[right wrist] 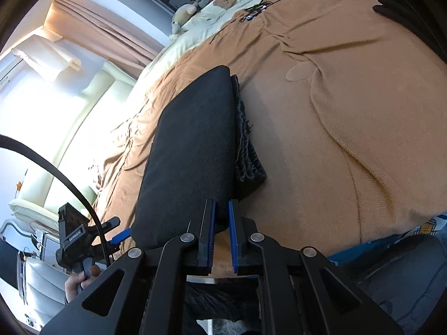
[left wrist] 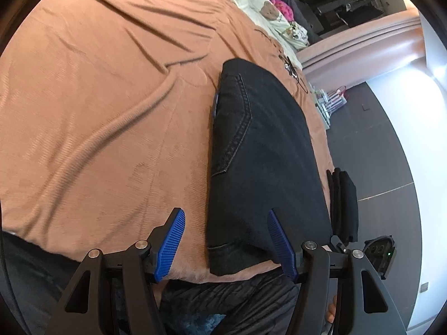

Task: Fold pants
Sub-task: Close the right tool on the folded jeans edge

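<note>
Black pants [left wrist: 265, 150] lie folded into a thick rectangle on the brown blanket [left wrist: 97, 97], near the bed's front edge. My left gripper [left wrist: 226, 217] is open and hovers low over their near end. One blue finger is over the blanket and the other over the fabric. In the right wrist view the pants [right wrist: 192, 145] run away from me, with layered hems showing along their right side. My right gripper [right wrist: 222, 203] is shut at their near right corner, with a bit of dark fabric pinched between the pads.
Cream pillows and stuffed toys [right wrist: 223, 0] lie at the head of the bed, beside a black cable [right wrist: 257, 8]. A dark folded stack [left wrist: 343, 203] sits past the bed's right edge above the grey floor [left wrist: 377, 139]. A person's hand [right wrist: 75, 282] holds the other gripper's handle.
</note>
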`<move>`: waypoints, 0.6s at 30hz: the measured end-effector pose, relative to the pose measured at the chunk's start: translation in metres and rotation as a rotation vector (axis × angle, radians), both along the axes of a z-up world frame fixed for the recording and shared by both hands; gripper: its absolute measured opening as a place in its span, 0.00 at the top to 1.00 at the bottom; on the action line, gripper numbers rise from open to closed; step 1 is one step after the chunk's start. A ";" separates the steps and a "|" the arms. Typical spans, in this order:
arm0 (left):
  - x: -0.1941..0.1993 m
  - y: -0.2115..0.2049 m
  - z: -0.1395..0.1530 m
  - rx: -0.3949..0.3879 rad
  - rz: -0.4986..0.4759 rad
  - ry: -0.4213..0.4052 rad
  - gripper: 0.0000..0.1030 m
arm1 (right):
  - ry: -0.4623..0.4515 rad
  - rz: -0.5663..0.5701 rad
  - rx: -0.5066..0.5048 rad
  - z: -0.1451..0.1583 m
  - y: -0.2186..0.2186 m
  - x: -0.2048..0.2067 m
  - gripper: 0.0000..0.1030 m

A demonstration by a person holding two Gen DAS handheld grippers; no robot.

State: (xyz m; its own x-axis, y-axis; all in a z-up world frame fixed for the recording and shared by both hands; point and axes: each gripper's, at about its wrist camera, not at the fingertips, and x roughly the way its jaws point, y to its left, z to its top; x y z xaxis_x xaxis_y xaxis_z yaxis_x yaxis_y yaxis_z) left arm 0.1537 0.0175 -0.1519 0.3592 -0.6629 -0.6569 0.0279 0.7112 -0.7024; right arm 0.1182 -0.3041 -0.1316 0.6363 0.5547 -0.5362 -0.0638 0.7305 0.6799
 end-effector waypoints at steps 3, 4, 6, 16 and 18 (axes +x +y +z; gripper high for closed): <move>0.005 -0.006 -0.006 0.008 -0.006 0.008 0.39 | 0.001 -0.008 -0.005 0.002 -0.005 0.003 0.90; 0.005 -0.007 -0.007 0.007 -0.004 0.011 0.39 | 0.000 -0.011 -0.005 0.003 -0.007 0.004 0.89; 0.008 -0.010 -0.011 0.009 -0.002 0.022 0.39 | 0.005 -0.011 0.017 0.001 -0.012 0.007 0.83; 0.011 -0.017 -0.016 0.037 -0.007 0.035 0.39 | 0.010 0.037 0.067 -0.007 -0.009 0.025 0.69; 0.012 -0.019 -0.017 0.033 -0.011 0.038 0.40 | 0.024 0.077 0.067 -0.010 -0.002 0.032 0.69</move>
State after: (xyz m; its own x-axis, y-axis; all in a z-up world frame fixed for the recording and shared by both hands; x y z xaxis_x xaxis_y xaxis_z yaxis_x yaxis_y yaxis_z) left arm 0.1652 -0.0016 -0.1684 0.3265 -0.6446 -0.6913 0.0097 0.7337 -0.6794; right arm 0.1497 -0.3064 -0.1417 0.5779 0.6361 -0.5113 -0.1007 0.6773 0.7288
